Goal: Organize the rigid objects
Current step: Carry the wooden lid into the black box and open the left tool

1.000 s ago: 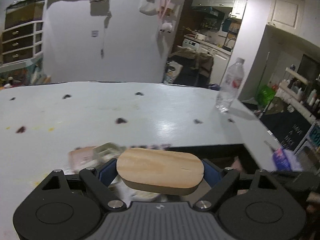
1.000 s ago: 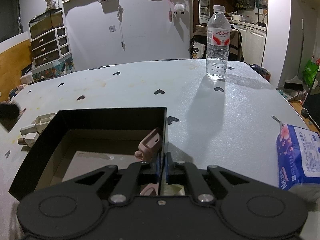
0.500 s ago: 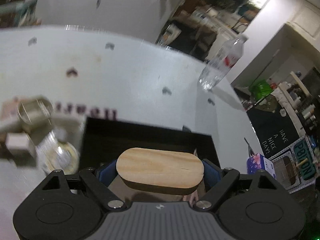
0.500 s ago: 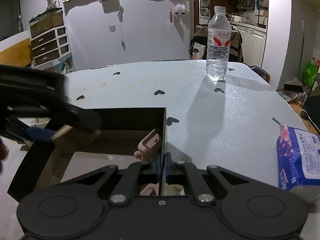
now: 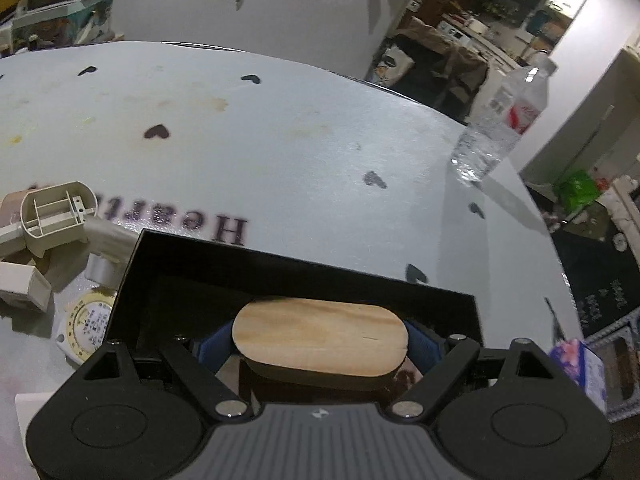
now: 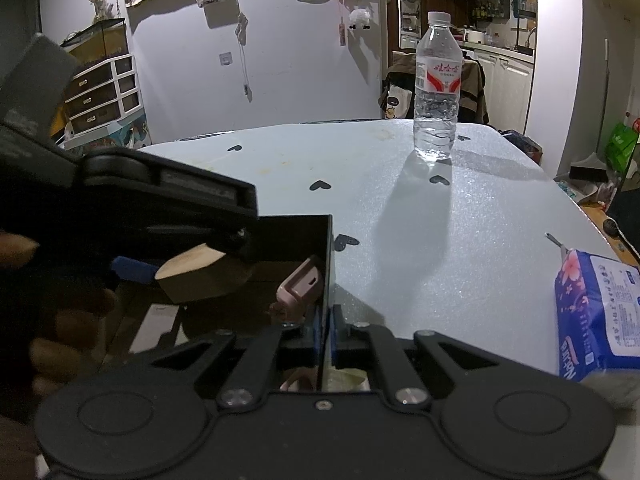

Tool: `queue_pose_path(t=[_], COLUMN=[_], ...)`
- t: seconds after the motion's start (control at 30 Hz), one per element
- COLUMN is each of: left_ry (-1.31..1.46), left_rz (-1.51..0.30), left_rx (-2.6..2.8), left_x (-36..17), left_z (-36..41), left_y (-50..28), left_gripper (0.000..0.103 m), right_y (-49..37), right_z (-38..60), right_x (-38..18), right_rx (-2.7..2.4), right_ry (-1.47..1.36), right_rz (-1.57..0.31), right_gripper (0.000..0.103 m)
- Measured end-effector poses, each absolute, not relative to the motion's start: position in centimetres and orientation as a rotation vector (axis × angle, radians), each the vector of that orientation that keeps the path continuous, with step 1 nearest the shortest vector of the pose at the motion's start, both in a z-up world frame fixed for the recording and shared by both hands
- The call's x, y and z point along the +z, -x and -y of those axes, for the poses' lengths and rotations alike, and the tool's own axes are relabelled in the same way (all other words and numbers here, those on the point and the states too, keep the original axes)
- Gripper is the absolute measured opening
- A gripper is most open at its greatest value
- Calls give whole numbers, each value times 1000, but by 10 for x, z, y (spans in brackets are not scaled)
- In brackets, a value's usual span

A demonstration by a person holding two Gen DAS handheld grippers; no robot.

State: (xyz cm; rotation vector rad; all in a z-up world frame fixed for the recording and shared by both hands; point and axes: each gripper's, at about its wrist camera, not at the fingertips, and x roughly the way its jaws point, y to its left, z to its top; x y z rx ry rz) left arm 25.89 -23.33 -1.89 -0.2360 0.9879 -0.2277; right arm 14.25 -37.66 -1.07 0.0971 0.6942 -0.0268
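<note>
On the pale heart-print table [image 6: 460, 240] sits an open black cardboard box [image 5: 280, 276], its right wall pinched in the shut right gripper [image 6: 326, 334]. Over the box, the left gripper [image 5: 320, 344] has its jaws spread wide, clamping an oval wooden block [image 5: 320, 338]. Pink plastic piece [image 6: 302, 286] leans inside.

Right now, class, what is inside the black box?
Inside the black box a pink plastic piece leans against the right wall. The wooden block in the left gripper hangs over it, hiding much of the floor.
</note>
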Motion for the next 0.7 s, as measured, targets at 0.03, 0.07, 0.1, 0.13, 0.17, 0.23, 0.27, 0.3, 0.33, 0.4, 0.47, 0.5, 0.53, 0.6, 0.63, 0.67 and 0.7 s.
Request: queue_pose_path(t=[0.03, 0.07, 0.1, 0.13, 0.17, 0.23, 0.27, 0.3, 0.33, 0.4, 0.47, 0.5, 0.53, 0.6, 0.63, 0.67, 0.7], left_ry=[237, 243, 253, 268, 288, 310, 313, 319, 324, 320, 312, 310, 310, 306, 303, 301, 298], left_rz=[-986, -983, -980, -986, -992, -1007, -1015, -1021, -1025, -1029, -1034, -1041, -1046, -1055, -1058, -1057, -1057], left_rx=[-220, -212, -204, -195, -189, -185, -189, -197, -207, -222, -239, -248, -253, -262, -267, -271, -277], left_x=[-21, -22, -24, -26, -28, -31, -31, -32, -31, -30, -28, -28, -27, -26, -25, -24, -23], left_z=[234, 234, 234, 233, 233, 231, 230, 230, 229, 230, 231, 231, 231, 231, 231, 231, 231], left_y=[-261, -262, -263, -264, -266, -267, -268, -268, -268, -266, -264, -263, -262, -259, -258, -256, -255], left_gripper=[88, 88, 88, 89, 89, 90, 91, 92, 93, 95, 97, 98, 98, 99, 99, 99, 100], right_y=[-143, -143, -143, -143, -143, -143, -143, -143, -143, -143, -144, -144, -144, -144, -144, -144, -144], right_z=[377, 377, 377, 377, 377, 377, 377, 377, 377, 377, 377, 377, 377, 378, 378, 378, 378], right_x=[-11, -11, -11, -11, -11, -11, -11, -10, -10, -10, -10, -10, -10, -10, -10, -11, -11], right_rx=[-27, -26, -26, -26, -26, -24, -24, -24, -24, -24, -23, -24, -24, -24, -23, -23, -23], right_ry=[-97, -96, -95, -95, -94, -95, -95, -95, -94, -96, -97, -98, -98, -99, -100, -102, -103], right_rz=[-695, -695, -695, -696, -696, -696, -697, -697, -697, -697, -697, -697, -698, -698, -698, -698, -698], right_gripper=[5, 5, 5, 5, 5, 5, 5, 5, 5, 5, 5, 5, 5, 5, 5, 5, 5])
